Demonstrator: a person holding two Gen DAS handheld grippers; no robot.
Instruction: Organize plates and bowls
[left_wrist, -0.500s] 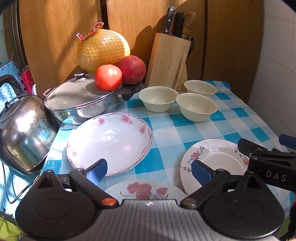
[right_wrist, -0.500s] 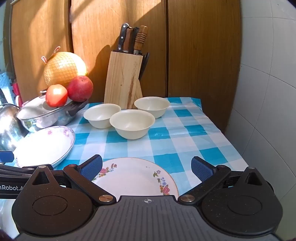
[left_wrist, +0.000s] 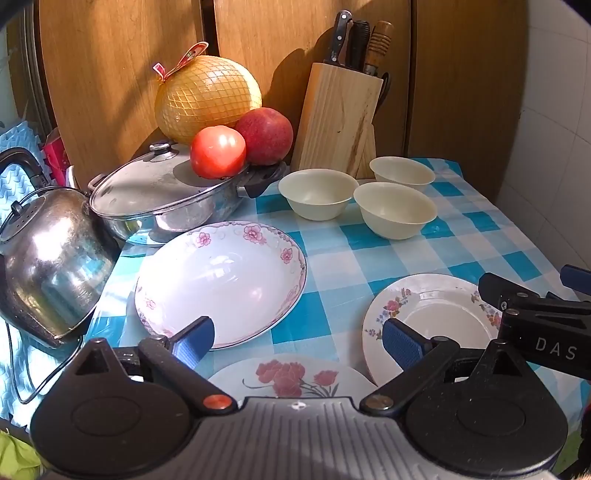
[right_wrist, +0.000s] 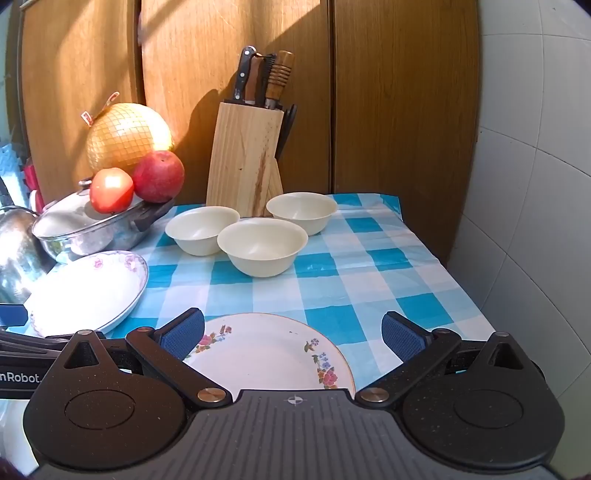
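Nothing differs visibly from half a second before. Measured against the knife block (right_wrist: 245, 158), the three cream bowls (right_wrist: 262, 247) in front of it and the plates (right_wrist: 266, 350) nearer than those lie where they did. The left gripper (left_wrist: 295, 341) and right gripper (right_wrist: 293, 332) show no shift toward or away from the block, and their jaws stand as wide apart as before.

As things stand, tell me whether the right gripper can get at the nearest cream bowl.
Probably yes. The right gripper is open with nothing between its fingers, and only a flat flowered plate and bare tablecloth lie before the nearest cream bowl.
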